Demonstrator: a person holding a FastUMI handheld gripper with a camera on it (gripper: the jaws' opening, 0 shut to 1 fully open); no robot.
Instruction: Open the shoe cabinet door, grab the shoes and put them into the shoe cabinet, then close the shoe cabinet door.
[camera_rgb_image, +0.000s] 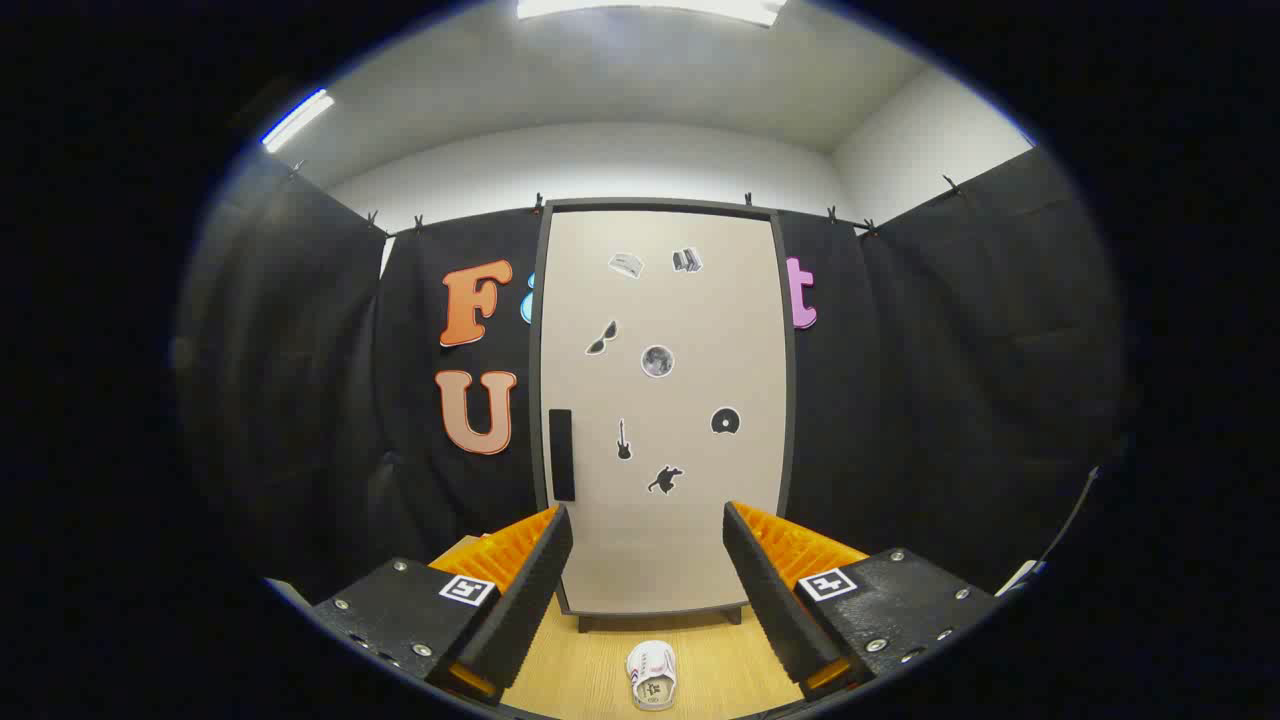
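So you're sitting right at the start here: the shoe cabinet door is filling the centre of the frame and it's looking fully closed, so opening it is the step in hand. Your gripper is hanging well back from it with the jaws spread wide apart, gripping nothing. The shoe is lying on the wooden floor at bottom centre, between your fingers and just in front of the cabinet's base. I'd guess the dark vertical handle down the door's left edge, left of centre, is what you're wanting next, so you're looking at swinging left and going forward, then pinching it before pulling.
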